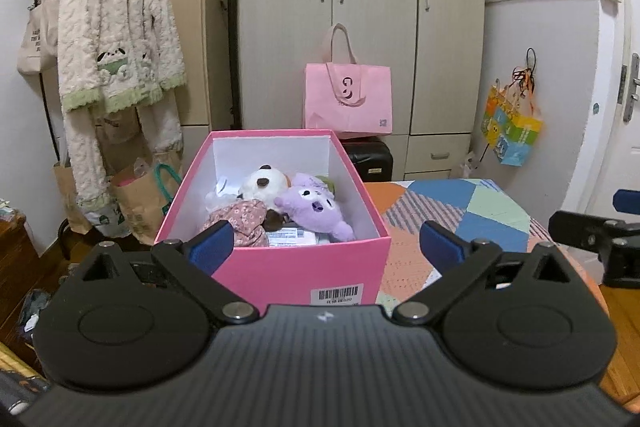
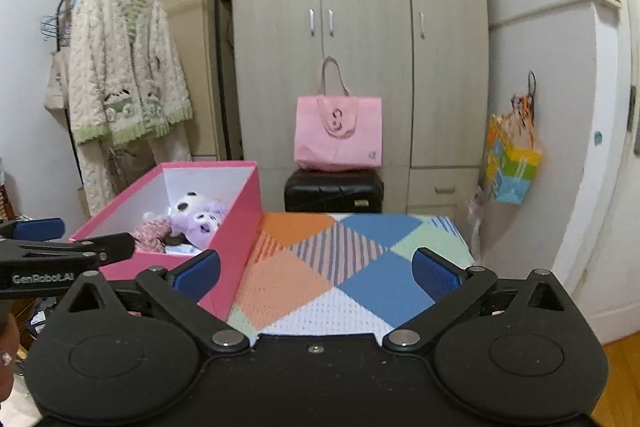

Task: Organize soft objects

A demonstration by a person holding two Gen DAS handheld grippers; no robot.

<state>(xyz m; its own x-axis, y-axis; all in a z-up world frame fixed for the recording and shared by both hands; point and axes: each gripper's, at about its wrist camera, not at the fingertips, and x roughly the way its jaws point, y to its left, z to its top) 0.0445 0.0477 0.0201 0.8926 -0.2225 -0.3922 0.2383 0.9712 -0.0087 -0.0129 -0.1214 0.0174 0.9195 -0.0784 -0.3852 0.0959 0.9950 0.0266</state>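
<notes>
Three plush toys inside pink box; both tongs released, empty.

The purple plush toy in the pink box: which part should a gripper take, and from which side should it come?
Probably the round head of the purple plush toy, coming from above through the open top of the pink box. The tall walls block any sideways approach. The toy lies on top of the pile, and its head looks exposed and soft enough to squeeze.
</notes>
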